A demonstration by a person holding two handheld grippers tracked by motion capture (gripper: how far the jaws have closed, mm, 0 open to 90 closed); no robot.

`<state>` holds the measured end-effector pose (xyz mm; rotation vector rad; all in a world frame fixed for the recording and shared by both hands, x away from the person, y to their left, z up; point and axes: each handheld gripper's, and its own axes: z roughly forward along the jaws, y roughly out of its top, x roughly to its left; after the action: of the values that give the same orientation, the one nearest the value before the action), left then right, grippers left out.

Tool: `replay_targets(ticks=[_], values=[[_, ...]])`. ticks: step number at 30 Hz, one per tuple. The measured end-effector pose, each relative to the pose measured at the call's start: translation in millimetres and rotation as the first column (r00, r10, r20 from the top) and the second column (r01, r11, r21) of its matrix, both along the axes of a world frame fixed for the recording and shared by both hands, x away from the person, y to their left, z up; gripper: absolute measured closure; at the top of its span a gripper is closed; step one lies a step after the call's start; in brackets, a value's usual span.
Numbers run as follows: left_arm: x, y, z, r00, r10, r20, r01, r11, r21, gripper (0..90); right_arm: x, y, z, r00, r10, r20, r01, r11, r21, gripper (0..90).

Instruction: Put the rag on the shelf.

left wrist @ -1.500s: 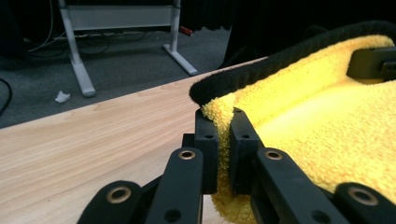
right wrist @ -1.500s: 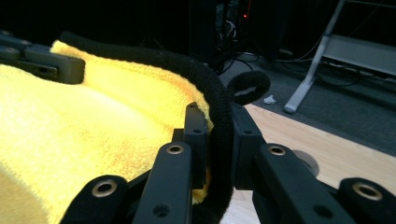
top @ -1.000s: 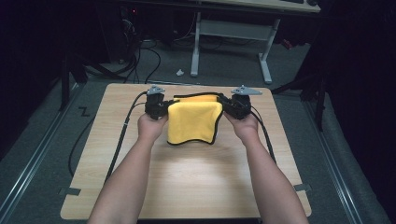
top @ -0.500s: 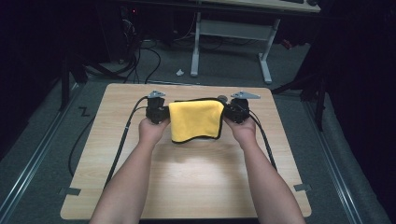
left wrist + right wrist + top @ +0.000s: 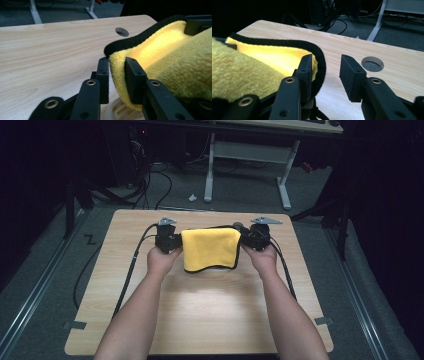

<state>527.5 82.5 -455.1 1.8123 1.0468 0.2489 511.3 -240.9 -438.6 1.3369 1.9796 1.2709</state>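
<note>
wood table (image 5: 200, 320), dark room. yellow cloth (image 5: 210, 247) spans left gripper (image 5: 172, 242) and right gripper (image 5: 250, 239). both jaw pairs have just been opening, now spread, cloth edge loose between them.

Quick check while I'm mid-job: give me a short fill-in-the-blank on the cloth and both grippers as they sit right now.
1. The cloth between the grippers is ____ with a black edge.
2. The left gripper has cloth between its jaws, and its jaws have just been ____.
3. The right gripper has just been opening; its jaws stand ____.
4. The cloth lies on a ____ table.

Missing words: yellow; opening; apart; wooden
</note>
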Motion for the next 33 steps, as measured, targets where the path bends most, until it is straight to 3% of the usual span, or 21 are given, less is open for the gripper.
replay_targets(ticks=[12,25,33], values=[[-4.1,13.0,6.5,0.9974,0.067,0.025,-0.067,0.9977,0.008,61.9,-1.5,-6.7,6.1,0.9993,-0.028,0.026,0.029,1.0,-0.013,58.1],[-7.1,20.4,10.8,0.9954,0.081,0.051,-0.082,0.9964,0.022,59.3,-3.9,-8.2,8.7,0.999,-0.026,0.037,0.027,0.999,-0.03,56.7],[-10.7,21.0,9.2,0.9957,0.069,0.062,-0.073,0.9953,0.063,57.1,-9.8,-15.3,9.2,0.9984,-0.036,0.042,0.038,0.998,-0.047,54.8]])
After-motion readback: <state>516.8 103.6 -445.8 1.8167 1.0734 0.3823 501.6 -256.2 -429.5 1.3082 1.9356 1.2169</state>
